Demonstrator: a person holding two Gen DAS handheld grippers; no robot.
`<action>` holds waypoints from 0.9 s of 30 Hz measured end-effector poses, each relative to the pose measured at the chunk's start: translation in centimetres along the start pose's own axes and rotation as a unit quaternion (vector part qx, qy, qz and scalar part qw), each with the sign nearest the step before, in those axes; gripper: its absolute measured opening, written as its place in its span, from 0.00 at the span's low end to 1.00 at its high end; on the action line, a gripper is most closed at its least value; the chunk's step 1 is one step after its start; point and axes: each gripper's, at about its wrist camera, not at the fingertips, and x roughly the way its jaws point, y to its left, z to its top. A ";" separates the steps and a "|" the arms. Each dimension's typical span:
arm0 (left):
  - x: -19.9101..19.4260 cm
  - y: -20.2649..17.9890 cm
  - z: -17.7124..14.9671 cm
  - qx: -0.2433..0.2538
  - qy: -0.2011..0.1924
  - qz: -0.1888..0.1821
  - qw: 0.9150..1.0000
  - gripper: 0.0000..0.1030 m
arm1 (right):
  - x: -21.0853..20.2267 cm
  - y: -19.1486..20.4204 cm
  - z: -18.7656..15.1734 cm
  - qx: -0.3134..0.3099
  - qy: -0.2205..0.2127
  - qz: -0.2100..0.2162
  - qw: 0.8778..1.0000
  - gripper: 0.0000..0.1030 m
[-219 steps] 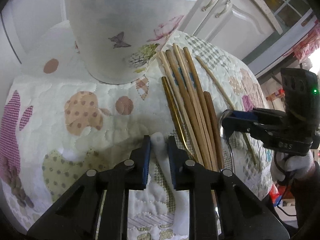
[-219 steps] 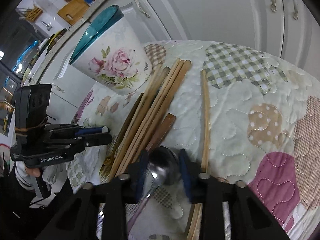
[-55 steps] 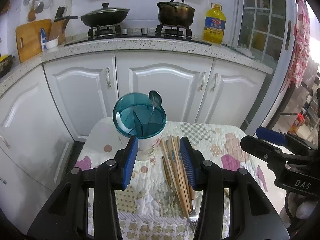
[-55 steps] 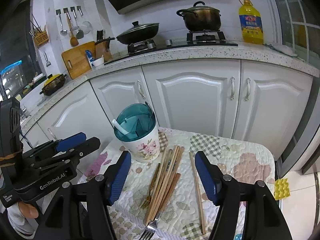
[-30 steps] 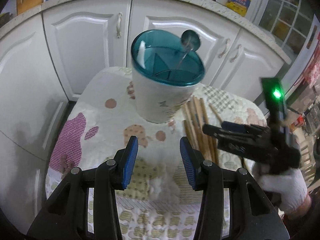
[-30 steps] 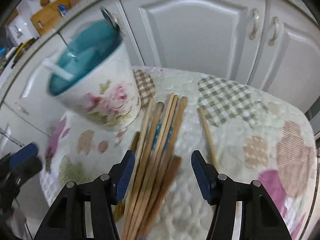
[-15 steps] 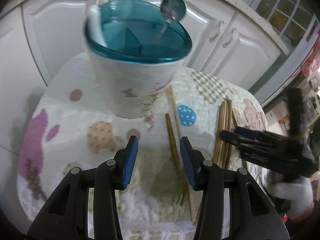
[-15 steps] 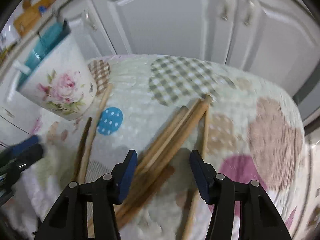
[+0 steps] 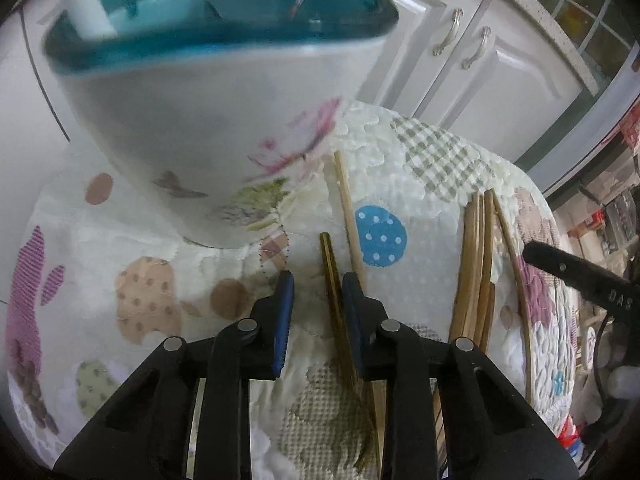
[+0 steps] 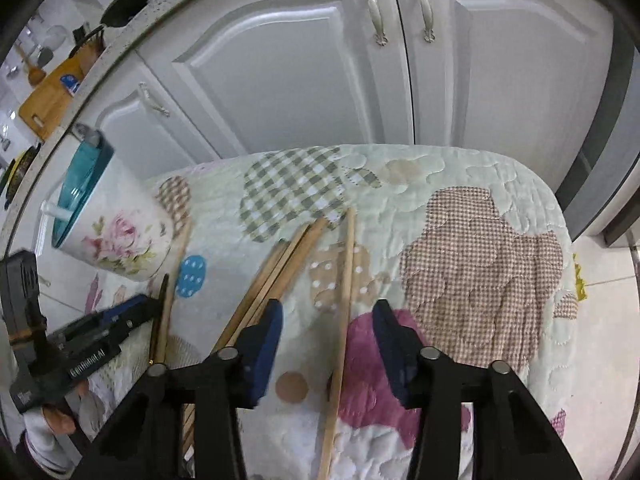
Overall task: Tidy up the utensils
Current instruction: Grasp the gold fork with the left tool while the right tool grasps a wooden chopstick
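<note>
**Two grippers over utensils on a quilted table**

We see white kitchen cabinets (image 10: 304, 80) filling the upper frame of the right wrist view, and below them a small table under a patchwork quilt (image 10: 480, 248). At the upper left of the left wrist view stands the floral utensil holder (image 9: 208, 128) with its teal divided top, a white spoon handle (image 9: 86, 4) leaning out at its left. A bundle of wooden chopsticks (image 9: 476, 264) lies at centre right. The left gripper (image 9: 318, 292), low in its frame, has narrowing jaws closing about a dark gold-toned handle (image 9: 330, 272), which lies between the pads nearer the right one; we cannot tell whether they touch it. The right gripper (image 10: 328, 340), moderately wide and closing, brackets a single pale chopstick (image 10: 344, 280) untouched. Another chopstick (image 9: 348, 216) lies beside the holder.
</note>
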 end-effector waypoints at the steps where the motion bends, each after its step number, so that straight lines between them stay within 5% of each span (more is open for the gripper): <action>1: 0.0 0.0 0.0 0.002 -0.002 0.004 1.000 0.21 | 0.3 0.0 0.3 0.000 -0.001 -0.002 1.000 0.42; 5: 0.2 0.0 0.3 0.009 -0.001 0.002 1.000 0.09 | 2.1 -0.1 1.5 -0.010 0.006 -0.023 1.000 0.31; 12: -0.7 1.5 0.0 -0.008 0.014 -0.038 0.999 0.07 | 3.7 -0.5 2.9 -0.018 0.014 -0.021 1.000 0.06; 23: -4.3 1.7 -1.0 0.008 -0.007 -0.054 0.999 0.07 | -0.5 -0.9 -0.2 -0.012 0.006 0.035 0.999 0.06; 27: -4.1 1.9 -0.8 0.002 0.000 -0.046 0.999 0.07 | -0.1 -1.0 0.0 -0.013 0.005 0.010 1.000 0.07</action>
